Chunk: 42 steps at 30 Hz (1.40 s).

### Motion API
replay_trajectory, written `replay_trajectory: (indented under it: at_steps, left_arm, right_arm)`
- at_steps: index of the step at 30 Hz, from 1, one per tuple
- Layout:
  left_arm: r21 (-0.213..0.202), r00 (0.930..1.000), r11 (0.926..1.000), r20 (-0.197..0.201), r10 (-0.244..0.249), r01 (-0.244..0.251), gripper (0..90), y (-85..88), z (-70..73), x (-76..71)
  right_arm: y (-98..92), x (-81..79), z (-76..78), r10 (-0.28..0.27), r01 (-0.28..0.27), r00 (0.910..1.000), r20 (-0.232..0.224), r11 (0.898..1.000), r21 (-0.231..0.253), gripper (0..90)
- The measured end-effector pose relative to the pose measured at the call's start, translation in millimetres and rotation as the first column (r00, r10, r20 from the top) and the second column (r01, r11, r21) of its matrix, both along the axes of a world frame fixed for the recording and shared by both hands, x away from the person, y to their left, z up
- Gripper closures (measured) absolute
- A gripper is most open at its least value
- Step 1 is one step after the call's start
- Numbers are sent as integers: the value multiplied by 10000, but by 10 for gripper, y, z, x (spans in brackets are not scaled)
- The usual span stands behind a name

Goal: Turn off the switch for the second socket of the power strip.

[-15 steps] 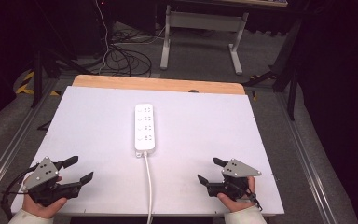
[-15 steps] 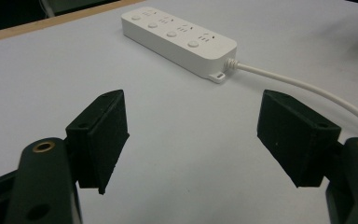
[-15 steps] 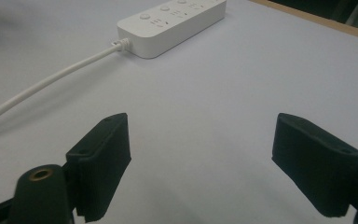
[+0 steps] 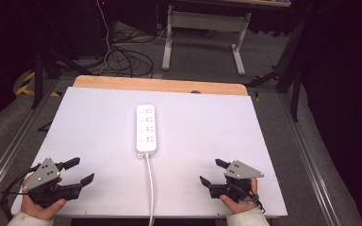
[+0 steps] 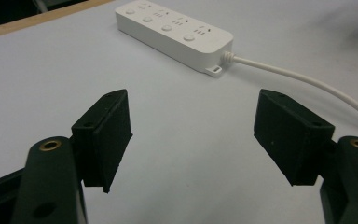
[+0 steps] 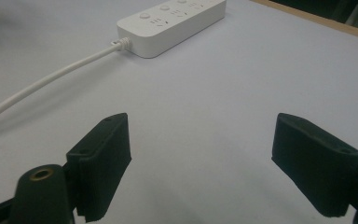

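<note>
I see the power strip (image 4: 146, 130) at table (image 4: 94, 122) centre; left hand-held gripper (image 4: 81, 172) and right hand-held gripper (image 4: 213, 172) flank its cable (image 4: 150, 188), jaws wide, empty.

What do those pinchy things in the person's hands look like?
Each hand holds a black gripper: the left gripper and right gripper. Both have two chunky black jaws, a grey three-cornered plate on top and thin black cables trailing back. Brass-coloured rings sit near the jaws. The person wears light sleeves.
</note>
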State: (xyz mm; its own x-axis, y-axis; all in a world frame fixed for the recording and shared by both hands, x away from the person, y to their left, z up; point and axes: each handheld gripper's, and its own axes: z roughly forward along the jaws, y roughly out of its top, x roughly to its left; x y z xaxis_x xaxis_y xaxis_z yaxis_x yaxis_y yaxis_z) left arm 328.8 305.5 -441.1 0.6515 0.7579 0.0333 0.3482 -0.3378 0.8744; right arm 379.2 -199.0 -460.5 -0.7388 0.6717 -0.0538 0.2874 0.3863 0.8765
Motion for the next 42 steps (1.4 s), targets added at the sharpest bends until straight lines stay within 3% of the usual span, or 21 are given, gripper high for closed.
replay_trajectory:
  at_steps: [8,9,12,17,20,25,26,38,42]
  left_arm:
    - [37,9999,9999,-12,134,-134,347,-32,81,29]
    - [9,9996,10000,-250,-95,96,384,-35,103,77]
    - [-56,9982,9991,-429,-411,409,419,-46,147,138]
    - [10,9992,9994,-221,-331,332,450,-109,246,232]
    - [29,9977,9989,-480,-476,478,450,-160,303,323]
    - [117,9961,9978,-592,-647,655,452,-224,371,432]
    - [-18,9951,9979,-740,-652,652,452,-250,381,449]
    - [650,9942,9941,-692,-822,868,449,-432,539,673]
    - [641,9942,9940,-672,-842,885,451,-485,565,715]
  right_arm:
    - [5,-1,-3,18,-18,10000,-25,10000,-7,197]
    - [7,-3,-4,17,-17,10000,-31,10000,-7,197]
    - [11,0,-9,9,-9,10000,-63,10000,10,197]
    - [18,5,-15,-6,6,10000,-98,10000,-23,197]
    - [23,3,-18,-10,10,9999,-119,10000,-57,197]
    - [21,2,-20,-1,0,9999,-107,10000,-52,197]
    - [20,3,-20,2,-3,9999,-116,10000,-47,197]
    - [21,7,-29,20,-21,9999,-166,10000,-41,197]
    - [20,9,-31,20,-20,9998,-178,10000,-38,197]
